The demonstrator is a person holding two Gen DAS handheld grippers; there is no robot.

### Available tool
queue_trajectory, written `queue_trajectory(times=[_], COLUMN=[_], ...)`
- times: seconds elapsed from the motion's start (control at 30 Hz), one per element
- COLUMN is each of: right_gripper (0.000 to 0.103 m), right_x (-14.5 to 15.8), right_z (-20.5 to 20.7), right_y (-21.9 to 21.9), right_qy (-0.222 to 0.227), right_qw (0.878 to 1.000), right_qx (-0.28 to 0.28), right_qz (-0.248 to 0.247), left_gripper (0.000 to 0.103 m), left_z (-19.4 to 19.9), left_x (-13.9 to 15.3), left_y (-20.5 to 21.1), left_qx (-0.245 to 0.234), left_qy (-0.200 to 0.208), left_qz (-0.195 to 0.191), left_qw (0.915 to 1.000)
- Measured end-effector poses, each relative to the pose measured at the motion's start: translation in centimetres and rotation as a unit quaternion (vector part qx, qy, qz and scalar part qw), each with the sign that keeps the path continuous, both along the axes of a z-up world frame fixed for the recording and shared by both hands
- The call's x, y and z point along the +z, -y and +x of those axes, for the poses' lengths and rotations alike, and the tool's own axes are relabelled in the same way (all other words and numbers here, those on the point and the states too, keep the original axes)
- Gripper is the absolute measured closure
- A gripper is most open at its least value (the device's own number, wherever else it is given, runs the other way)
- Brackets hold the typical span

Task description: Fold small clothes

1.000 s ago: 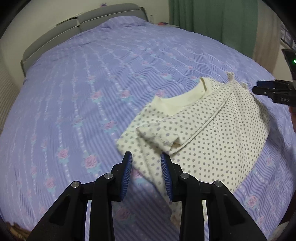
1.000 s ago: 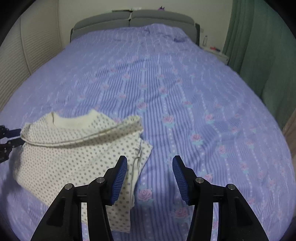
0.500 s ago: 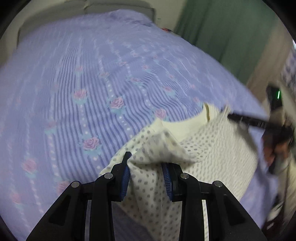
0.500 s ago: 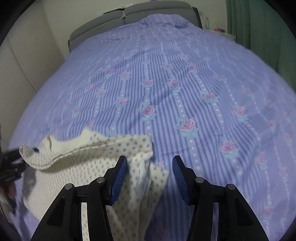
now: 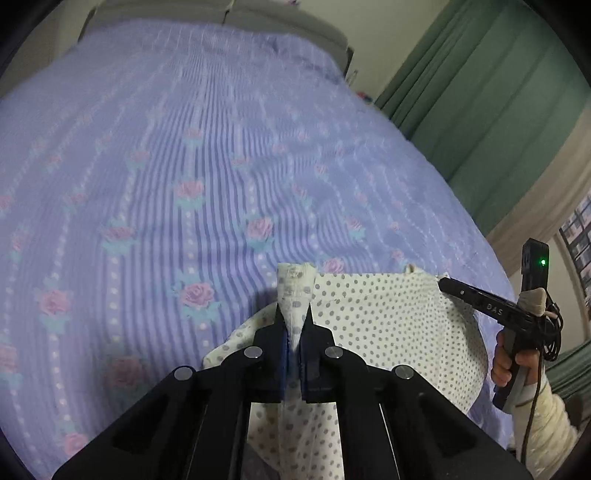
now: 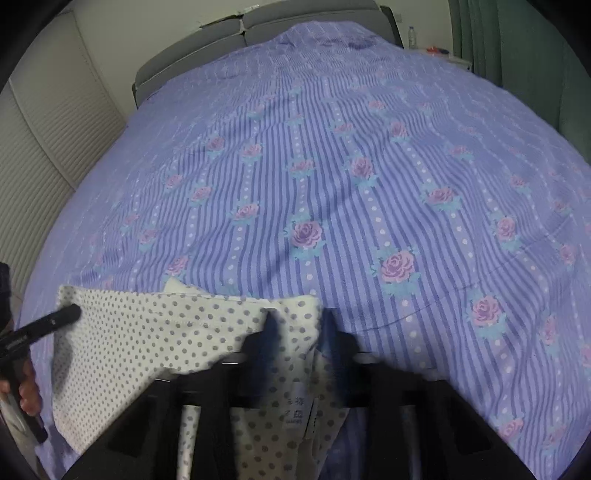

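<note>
A cream shirt with grey polka dots lies at the near end of the bed. My left gripper is shut on a bunched corner of it, and a tuft of fabric sticks up between the pads. In the right wrist view the shirt stretches from the left gripper across to my right gripper. The right jaws are blurred and closing, with the other corner and its care label between them, pressed by the pads. The left wrist view shows the right gripper from the side at that corner, held by a hand.
The purple striped bedspread with roses covers the whole bed up to a grey headboard. Green curtains hang to the right. A bedside stand with a bottle is at the far right corner.
Both grippers moved in over the shirt's corners and closed on the fabric. The left one rolled. The shirt's far edge now runs straight between them.
</note>
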State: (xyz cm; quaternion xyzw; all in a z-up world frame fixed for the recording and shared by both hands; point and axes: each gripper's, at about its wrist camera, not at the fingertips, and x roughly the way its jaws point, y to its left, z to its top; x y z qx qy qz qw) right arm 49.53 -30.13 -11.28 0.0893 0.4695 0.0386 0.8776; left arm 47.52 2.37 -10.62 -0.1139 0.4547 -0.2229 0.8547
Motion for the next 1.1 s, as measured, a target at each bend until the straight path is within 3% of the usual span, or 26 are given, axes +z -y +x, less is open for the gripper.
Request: queue_trajectory(times=[0.13, 0.3, 0.37, 0.43, 0.6, 0.77, 0.9, 1.03, 1.1], right_gripper=[0.091, 0.089, 0.079, 0.072, 0.064, 0.064, 0.064, 0.064, 0.064], right_x=[1.1, 2.3, 2.8, 3.8, 5.7, 4.8, 2.4, 0.9, 0.7], right_z=[-0.4, -1.2, -1.9, -4.4, -10.5, -15.3, -17.2, -18.4, -18.8], right_y=[-1.1, -1.1, -0.5, 0.2, 0.3, 0.1, 1.3, 1.5, 1.3], right_qy=[0.026, 0.034, 0.022, 0.037, 0.073, 0.081, 0.049, 0.031, 0.033], right_qw=[0.998, 0.997, 0.998, 0.997, 0.994, 0.996, 0.996, 0.995, 0.995], right_qx=[-0.002, -0.018, -0.023, -0.033, -0.044, -0.039, -0.065, -0.077, -0.076], right_qz=[-0.048, -0.068, -0.061, -0.061, -0.071, -0.023, 0.035, 0.056, 0.052], left_gripper=[0.097, 0.092, 0.065, 0.049, 0.041, 0.041, 0.042, 0.057, 0.061], left_z=[-0.3, 1.2, 0.9, 0.0, -5.8, -10.8, -12.8, -13.6, -13.5], left_x=[0.6, -1.6, -1.2, 0.1, 3.3, 2.6, 1.2, -1.1, -1.8], left_y=[-0.3, -0.2, -0.3, -0.5, 0.2, -0.2, -0.9, -1.8, -1.7], left_qx=[0.007, 0.026, 0.050, 0.075, 0.066, 0.037, 0.063, 0.093, 0.090], left_qy=[0.020, -0.015, -0.006, 0.017, 0.079, 0.064, 0.021, -0.028, -0.043], left_qz=[0.019, 0.076, 0.105, 0.132, 0.189, 0.153, 0.095, 0.025, 0.012], left_qw=[0.9996, 0.9966, 0.9932, 0.9882, 0.9766, 0.9854, 0.9932, 0.9950, 0.9950])
